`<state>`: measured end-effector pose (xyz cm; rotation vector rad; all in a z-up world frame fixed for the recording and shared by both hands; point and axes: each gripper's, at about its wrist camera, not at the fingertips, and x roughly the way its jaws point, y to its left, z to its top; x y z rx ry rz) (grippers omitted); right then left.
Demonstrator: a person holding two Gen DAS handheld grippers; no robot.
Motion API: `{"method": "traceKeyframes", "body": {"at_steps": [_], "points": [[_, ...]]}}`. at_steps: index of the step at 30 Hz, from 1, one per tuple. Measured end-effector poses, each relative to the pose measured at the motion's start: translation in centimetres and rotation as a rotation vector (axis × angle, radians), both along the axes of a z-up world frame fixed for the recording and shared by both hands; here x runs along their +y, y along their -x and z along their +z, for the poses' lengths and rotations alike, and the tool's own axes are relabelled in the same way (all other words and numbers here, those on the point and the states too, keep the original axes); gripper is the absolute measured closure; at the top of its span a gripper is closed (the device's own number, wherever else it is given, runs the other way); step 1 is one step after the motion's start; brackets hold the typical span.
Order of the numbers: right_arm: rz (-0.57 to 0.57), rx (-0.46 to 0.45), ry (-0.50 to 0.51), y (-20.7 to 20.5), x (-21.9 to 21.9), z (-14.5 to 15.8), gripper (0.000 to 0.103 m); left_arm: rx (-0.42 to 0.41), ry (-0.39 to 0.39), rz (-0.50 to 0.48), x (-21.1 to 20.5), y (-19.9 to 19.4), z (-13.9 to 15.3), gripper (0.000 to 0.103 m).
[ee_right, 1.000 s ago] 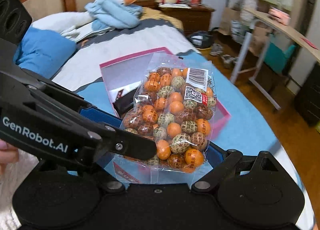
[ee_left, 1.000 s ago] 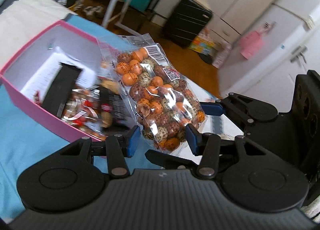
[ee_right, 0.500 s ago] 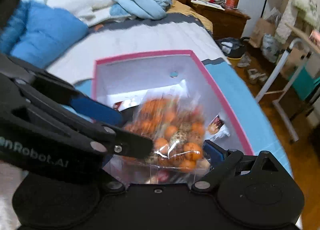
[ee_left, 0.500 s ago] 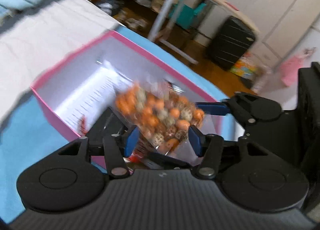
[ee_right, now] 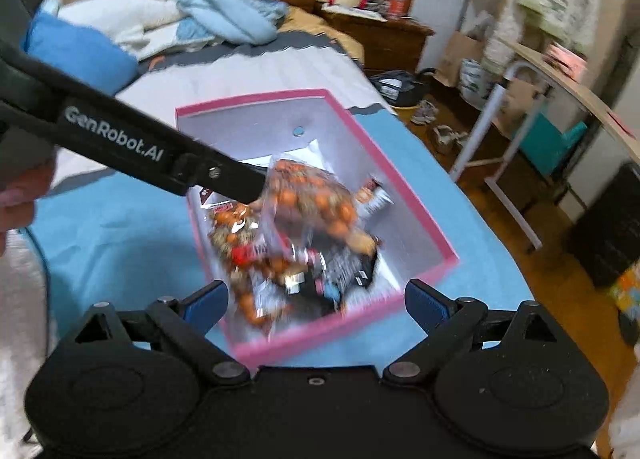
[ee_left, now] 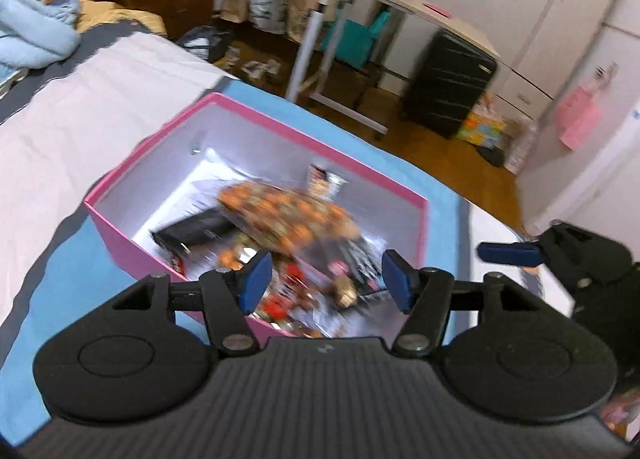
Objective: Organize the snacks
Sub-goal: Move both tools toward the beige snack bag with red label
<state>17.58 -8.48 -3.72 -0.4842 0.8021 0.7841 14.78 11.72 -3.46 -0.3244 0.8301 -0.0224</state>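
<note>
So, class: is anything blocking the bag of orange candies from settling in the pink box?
Nothing visible does. The candy bag is already inside the pink box, on other snack packs, though blurred. Both grippers are open, holding nothing.

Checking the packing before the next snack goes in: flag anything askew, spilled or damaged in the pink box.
The bag of orange candies lies tilted on top of the other snack packets inside the pink box, not flat. Nothing has spilled onto the blue cloth; blur hides any damage.

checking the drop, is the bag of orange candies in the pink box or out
In: the candy bag lies blurred inside the pink box walls, atop other packets; both tools stand open, empty.
</note>
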Motion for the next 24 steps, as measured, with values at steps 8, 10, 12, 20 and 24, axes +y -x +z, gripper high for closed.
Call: {"method": "traceKeyframes", "body": {"at_steps": [8,10,12,20,24], "points": [[-0.109,-0.023,-0.101,4.6,-10.2,5.4,0.006,-0.047,-0.027,-0.171,-5.7,2.9,3.4,0.036],[-0.134,-0.064,-0.147,5.8,-12.8,6.3,0.006,-0.058,-0.034,-0.218,-7.5,3.6,3.9,0.033],[-0.168,-0.150,-0.199,7.3,-15.5,7.3,0.006,-0.064,-0.051,-0.252,-9.4,4.1,4.3,0.032],[-0.354,-0.179,-0.248,9.0,-24.3,7.5,0.005,-0.058,-0.089,-0.353,-16.9,4.2,3.7,0.017],[-0.505,-0.113,-0.268,8.4,-28.4,5.6,0.005,-0.030,-0.083,-0.363,-20.2,3.8,1.9,0.007]]}}
